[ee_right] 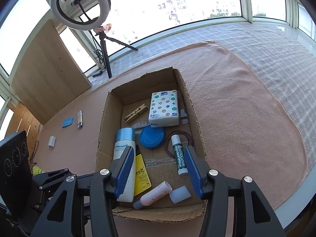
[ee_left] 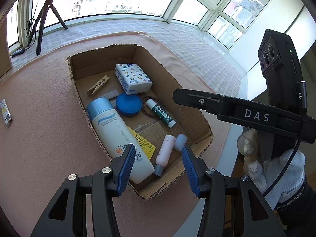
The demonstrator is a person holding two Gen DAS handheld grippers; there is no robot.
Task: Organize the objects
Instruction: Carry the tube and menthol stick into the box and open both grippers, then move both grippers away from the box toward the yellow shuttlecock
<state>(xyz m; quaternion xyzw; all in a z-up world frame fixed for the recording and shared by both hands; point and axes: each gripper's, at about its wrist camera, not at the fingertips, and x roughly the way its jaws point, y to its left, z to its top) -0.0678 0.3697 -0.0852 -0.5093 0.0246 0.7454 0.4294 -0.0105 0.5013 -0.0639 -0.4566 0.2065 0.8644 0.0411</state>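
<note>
Left gripper [ee_left: 156,156]: hanging over the near end of the box, pointing down into it. Jaws are standing apart w/ nothing between the blue pads, so it is released.
Right gripper [ee_right: 158,164]: also hanging over the near end of the box, jaws apart, pads not pressing on anything; released too. In the left view a gloved hand [ee_left: 274,167] is holding its black body.
Cardboard box [ee_right: 102,138]: lying open on the pink cloth [ee_right: 246,118], flaps cut off, all task things lying inside on the bottom.
Pink tube [ee_right: 156,194]: lying at the near end, grey cap toward the near-left corner.
Pale cap [ee_right: 180,194]: lying just beside the pink tube, to its right.
Sunscreen bottle [ee_left: 116,136]: lying along the left wall, blue cap pointing far; partly covering a yellow packet [ee_right: 141,169].
Lip balm [ee_right: 179,155]: lying near the right wall, over a loop of thin dark cord [ee_right: 187,136].
Blue round lid [ee_right: 152,137]: lying in the middle, btw. bottle cap and lip balm.
Clothespin [ee_right: 136,113]: lying further back, left of the tissue pack.
Tissue pack [ee_right: 165,108]: lying at the far right of the box.
Outside the box, left: a lighter [ee_right: 79,119], a blue plate [ee_right: 68,122] and a white plug [ee_right: 52,141] lying on the cloth.
Far: ring light [ee_right: 80,5] standing on a tripod [ee_right: 105,59] at the window.
</note>
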